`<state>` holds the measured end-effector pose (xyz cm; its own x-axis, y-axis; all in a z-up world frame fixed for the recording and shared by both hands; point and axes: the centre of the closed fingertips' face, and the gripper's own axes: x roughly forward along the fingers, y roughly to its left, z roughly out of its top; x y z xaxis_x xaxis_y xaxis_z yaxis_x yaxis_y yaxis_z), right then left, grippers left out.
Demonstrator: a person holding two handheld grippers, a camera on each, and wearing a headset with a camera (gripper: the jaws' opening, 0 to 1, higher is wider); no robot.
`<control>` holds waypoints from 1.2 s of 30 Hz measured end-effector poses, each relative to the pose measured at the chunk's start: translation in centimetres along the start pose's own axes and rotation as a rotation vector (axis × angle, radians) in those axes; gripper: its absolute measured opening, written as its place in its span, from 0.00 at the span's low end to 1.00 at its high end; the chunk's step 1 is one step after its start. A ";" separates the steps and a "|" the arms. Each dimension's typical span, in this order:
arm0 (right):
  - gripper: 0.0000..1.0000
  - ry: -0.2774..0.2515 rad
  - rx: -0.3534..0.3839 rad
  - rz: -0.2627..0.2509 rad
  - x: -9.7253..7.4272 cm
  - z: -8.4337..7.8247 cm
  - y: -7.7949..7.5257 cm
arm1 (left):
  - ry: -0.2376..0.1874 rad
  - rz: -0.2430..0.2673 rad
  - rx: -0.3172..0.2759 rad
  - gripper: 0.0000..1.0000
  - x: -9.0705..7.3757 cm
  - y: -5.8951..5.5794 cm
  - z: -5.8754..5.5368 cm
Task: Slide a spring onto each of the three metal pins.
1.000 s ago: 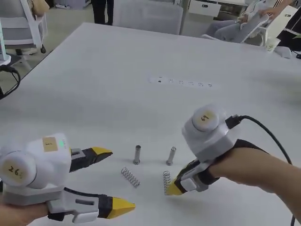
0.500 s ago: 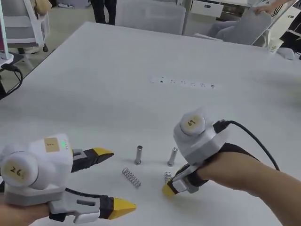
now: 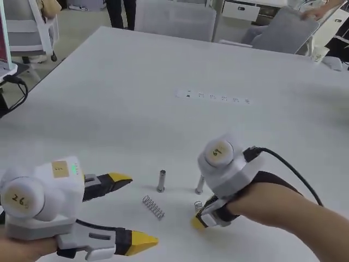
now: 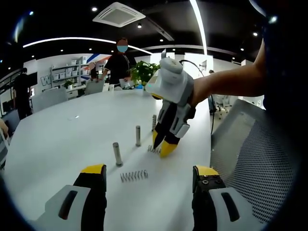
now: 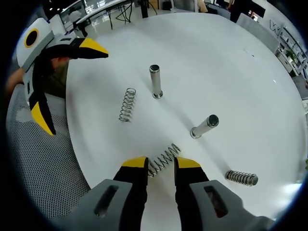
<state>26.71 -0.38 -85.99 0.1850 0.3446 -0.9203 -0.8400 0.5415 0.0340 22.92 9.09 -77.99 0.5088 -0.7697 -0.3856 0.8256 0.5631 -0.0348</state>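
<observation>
Two bare metal pins (image 3: 161, 180) (image 3: 200, 184) stand upright on the white table (image 3: 163, 82). My right gripper (image 5: 160, 163) is open, its jaws narrowly apart on either side of the near end of a spring (image 5: 164, 157) that lies flat. From the head view the right gripper (image 3: 199, 221) covers most of that spring (image 3: 198, 206). A second loose spring (image 3: 153, 207) lies in front of the left pin. Another pin with a spring wound around it (image 5: 240, 177) stands to the right. My left gripper (image 3: 131, 209) hovers open and holds nothing.
A row of flush sockets (image 3: 212, 97) sits mid-table. Office chairs (image 3: 174, 19) line the far edge, and a person (image 4: 118, 62) stands beyond it. The near table edge and a mesh chair seat (image 5: 43, 163) lie just below my right gripper.
My right gripper has slid left and lowered over the near spring, so its jaws now flank the spring. The left gripper, pins and other spring have stayed put.
</observation>
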 end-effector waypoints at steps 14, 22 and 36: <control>0.19 -0.001 0.004 -0.011 -0.2 -0.7 -0.7 | 0.002 -0.003 -0.002 0.69 0.1 -0.1 -0.1; 0.15 0.017 -0.027 -0.027 -0.4 -1.2 -0.9 | 0.003 -0.002 -0.004 0.68 0.0 -0.1 -0.2; 0.09 0.023 -0.064 -0.047 -0.8 -1.5 -1.6 | 0.007 -0.012 -0.004 0.66 0.2 -0.2 -0.2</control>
<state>27.11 -2.65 -85.87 0.2138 0.3017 -0.9291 -0.8617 0.5064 -0.0338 22.81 8.85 -78.24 0.4972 -0.7743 -0.3915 0.8307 0.5551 -0.0428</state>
